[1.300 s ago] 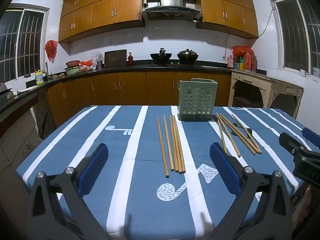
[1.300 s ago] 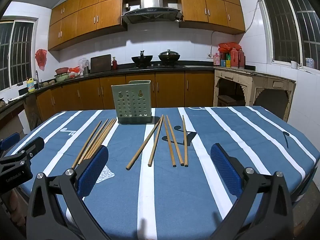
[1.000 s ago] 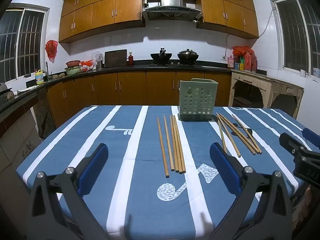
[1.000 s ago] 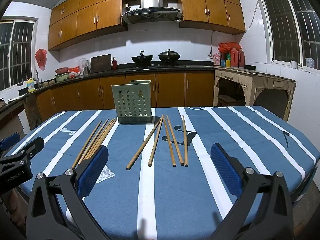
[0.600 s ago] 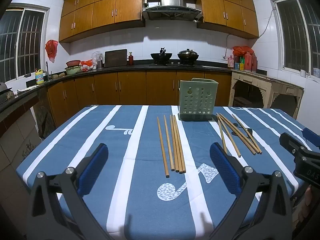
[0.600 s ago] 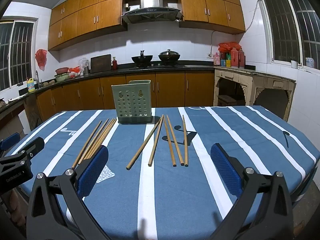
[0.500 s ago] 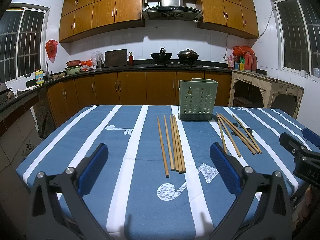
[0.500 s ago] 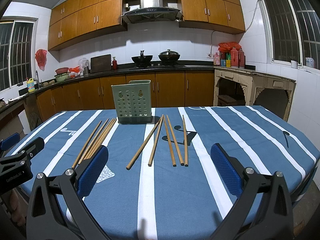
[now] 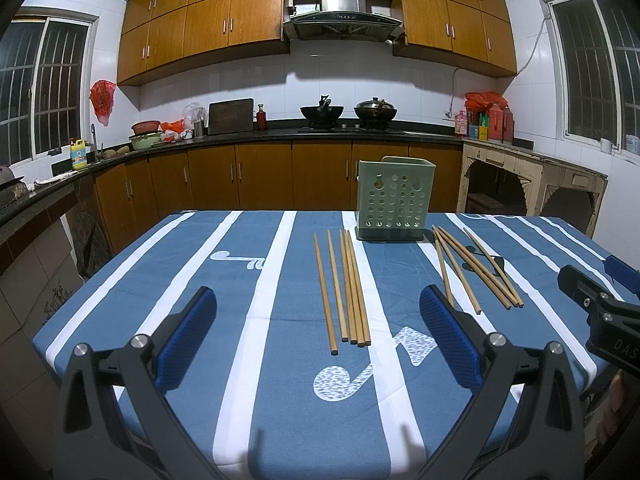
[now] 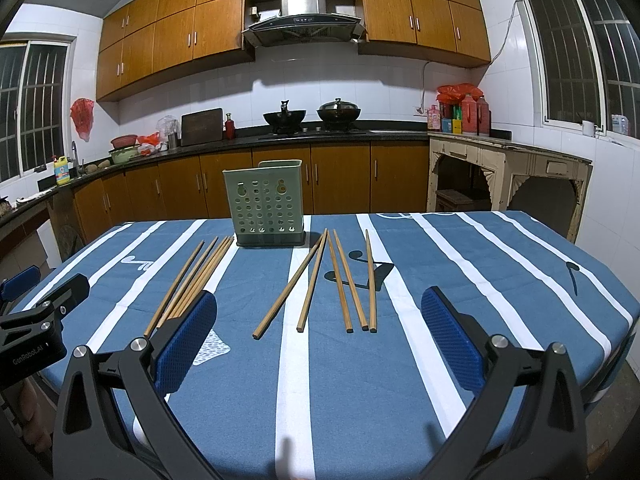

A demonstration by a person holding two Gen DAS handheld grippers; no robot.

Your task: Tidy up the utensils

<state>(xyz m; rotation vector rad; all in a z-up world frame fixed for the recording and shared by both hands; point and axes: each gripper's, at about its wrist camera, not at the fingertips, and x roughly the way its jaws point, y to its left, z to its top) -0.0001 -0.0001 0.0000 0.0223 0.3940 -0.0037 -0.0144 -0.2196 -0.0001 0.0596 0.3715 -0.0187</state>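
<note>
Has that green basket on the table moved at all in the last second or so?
No. The green basket stands in the same spot on the striped tablecloth, just beyond the far ends of the chopsticks, as before.

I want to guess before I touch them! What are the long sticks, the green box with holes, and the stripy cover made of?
The chopsticks look like wood or bamboo: tan, matte, plain. The green holder seems to be moulded plastic: smooth walls, neat round holes. The tablecloth looks like woven fabric, matte with printed white stripes.
</note>
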